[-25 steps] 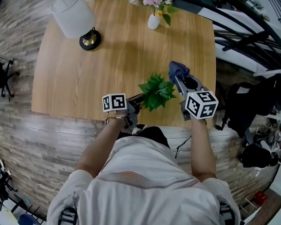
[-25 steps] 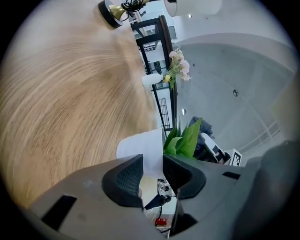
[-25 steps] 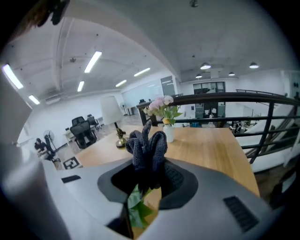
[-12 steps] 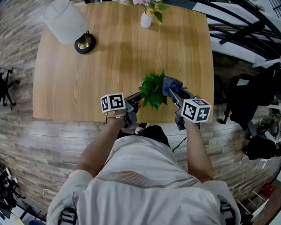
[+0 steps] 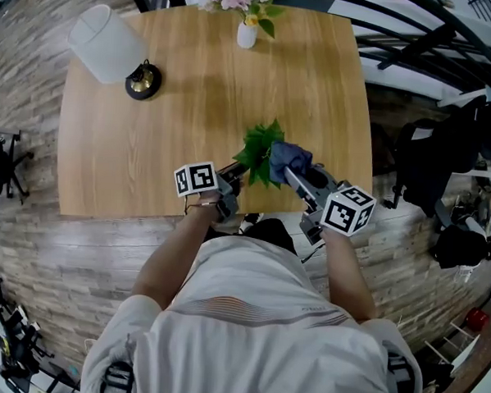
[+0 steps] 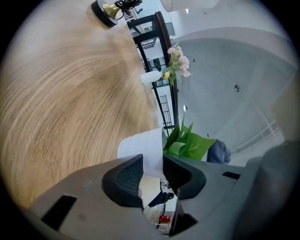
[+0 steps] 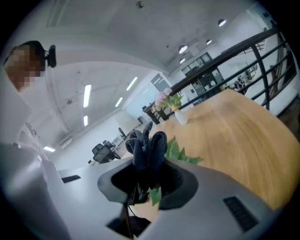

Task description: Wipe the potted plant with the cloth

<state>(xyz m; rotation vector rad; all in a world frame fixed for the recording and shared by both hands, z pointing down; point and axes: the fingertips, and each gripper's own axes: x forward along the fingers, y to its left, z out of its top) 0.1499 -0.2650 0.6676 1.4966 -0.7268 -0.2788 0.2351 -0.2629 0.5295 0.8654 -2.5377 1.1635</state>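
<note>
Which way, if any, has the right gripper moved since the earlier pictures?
Yes: the right gripper carried its cloth left, against the leaves of the potted plant.

Your head camera looks steeply down from above your shoulders and takes in the whole wooden table point(image 5: 150, 145), your arms and the floor around it. The camera on your left gripper point(image 6: 153, 173) sits close behind the jaws, rolled so that the tabletop fills its left side. It faces across the table toward the flower vase point(image 6: 151, 77) and the lamp point(image 6: 106, 9) base. The camera on your right gripper point(image 7: 147, 176) also sits just behind its jaws, facing across the table to the same vase. All three views share the potted plant point(image 5: 258, 143), the cloth point(image 5: 287, 159) and the vase.
</note>
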